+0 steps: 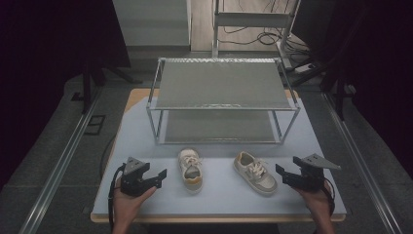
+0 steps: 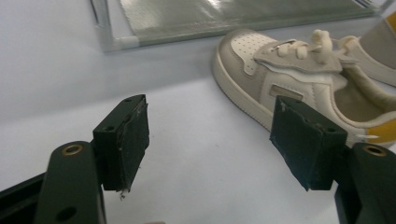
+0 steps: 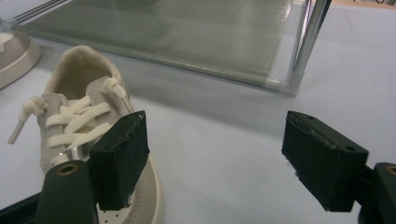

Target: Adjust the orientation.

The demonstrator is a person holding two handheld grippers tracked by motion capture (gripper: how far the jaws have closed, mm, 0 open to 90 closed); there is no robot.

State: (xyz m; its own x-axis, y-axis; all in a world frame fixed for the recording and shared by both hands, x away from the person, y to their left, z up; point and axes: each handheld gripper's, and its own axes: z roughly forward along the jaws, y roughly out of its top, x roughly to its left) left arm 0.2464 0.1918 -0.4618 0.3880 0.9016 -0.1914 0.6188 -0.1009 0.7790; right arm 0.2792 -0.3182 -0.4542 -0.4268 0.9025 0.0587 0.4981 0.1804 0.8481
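Note:
Two small cream sneakers lie on the pale table in front of a metal two-tier rack [image 1: 221,92]. The left shoe [image 1: 190,169] has a yellow heel lining and points toward the rack. The right shoe [image 1: 255,172] lies angled, its toe toward the front right. My left gripper [image 1: 159,177] rests at the front left, open, nothing between its jaws; the left shoe [image 2: 299,79] sits just beyond its right jaw. My right gripper [image 1: 282,173] is open at the front right, close beside the right shoe [image 3: 84,130], whose toe lies behind its left jaw.
The rack's lower shelf [image 1: 219,126] stands just behind the shoes. Its corner post [image 3: 310,37] rises ahead of my right gripper. Rails [image 1: 63,161] run along both sides of the table, and cables [image 1: 265,36] lie on the floor beyond.

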